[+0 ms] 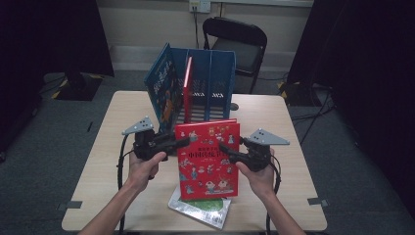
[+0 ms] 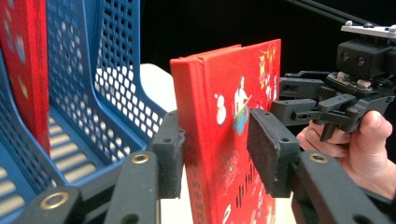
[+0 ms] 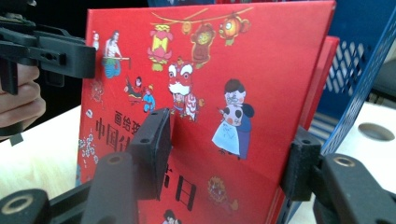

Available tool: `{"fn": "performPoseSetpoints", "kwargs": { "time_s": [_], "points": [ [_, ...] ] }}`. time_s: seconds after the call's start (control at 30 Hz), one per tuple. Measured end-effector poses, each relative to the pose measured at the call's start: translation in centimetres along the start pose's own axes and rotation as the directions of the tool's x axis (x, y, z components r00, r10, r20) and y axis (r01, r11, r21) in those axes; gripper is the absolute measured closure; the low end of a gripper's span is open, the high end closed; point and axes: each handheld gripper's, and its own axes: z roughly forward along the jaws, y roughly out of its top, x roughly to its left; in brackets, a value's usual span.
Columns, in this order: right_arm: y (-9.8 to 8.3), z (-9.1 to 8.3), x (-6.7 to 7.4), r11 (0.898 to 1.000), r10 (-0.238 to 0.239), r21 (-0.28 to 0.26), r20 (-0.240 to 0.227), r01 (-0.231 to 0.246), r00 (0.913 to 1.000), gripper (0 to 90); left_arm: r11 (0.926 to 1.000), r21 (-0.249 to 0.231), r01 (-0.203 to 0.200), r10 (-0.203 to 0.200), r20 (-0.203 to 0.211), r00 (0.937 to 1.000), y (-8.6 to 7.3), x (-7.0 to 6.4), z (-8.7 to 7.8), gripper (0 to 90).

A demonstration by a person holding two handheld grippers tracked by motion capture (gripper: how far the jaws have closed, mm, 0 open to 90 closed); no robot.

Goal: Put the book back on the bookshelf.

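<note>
Both tools (image 1: 182, 142) (image 1: 222, 148) half-open, astride red book (image 1: 208, 159) edges, grip uncertain.

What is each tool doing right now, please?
Left tool: jaws straddle the spine edge of the red picture book; grip cannot be told.
Right tool: straddles the opposite edge; likewise unclear.

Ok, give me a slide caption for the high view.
Two hand-held grippers, left gripper and right gripper, hold a red picture book upright before a blue file rack.
</note>
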Motion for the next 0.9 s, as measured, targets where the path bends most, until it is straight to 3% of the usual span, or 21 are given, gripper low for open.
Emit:
{"fn": "performPoseSetpoints", "kwargs": {
  "time_s": [0.13,0.27,0.33,0.47,0.73,0.9],
  "points": [
    [-0.1,-0.4,0.1,1.0,-0.008,-0.015,-0.01,0.008,0.9999,45.8,0.9986,0.001,-0.053,0.053,0.011,0.9985,0.0,-0.9,-0.5,59.7],
    [-0.1,-0.9,0.3,1.0,-0.024,-0.007,-0.021,0.024,0.9995,46.9,0.9981,-0.006,-0.061,0.061,0.049,0.9969,-0.3,-1.1,-0.6,58.7],
    [-0.2,-1.1,0.5,0.999,-0.036,-0.003,-0.03,0.036,0.9989,48.1,0.9973,0.018,-0.072,0.07,0.062,0.9956,-0.7,-1.2,-0.4,57.6],
    [-0.2,-1.3,1.1,0.998,-0.061,-0.004,-0.046,0.061,0.997,48.4,0.9965,0.021,-0.082,0.08,0.08,0.9936,-1.4,-1.8,-0.3,56.5],
    [-0.5,-2.2,1.2,0.998,-0.066,0.0,-0.063,0.066,0.9958,49.7,0.992,0.057,-0.112,0.107,0.096,0.9896,-1.7,-2.6,0.9,56.8],
    [-0.8,-2.5,1.3,0.997,-0.073,0.011,-0.067,0.074,0.995,46.6,0.9892,0.084,-0.12,0.111,0.111,0.9877,-2.4,-3.0,1.4,64.4]
  ]
}}
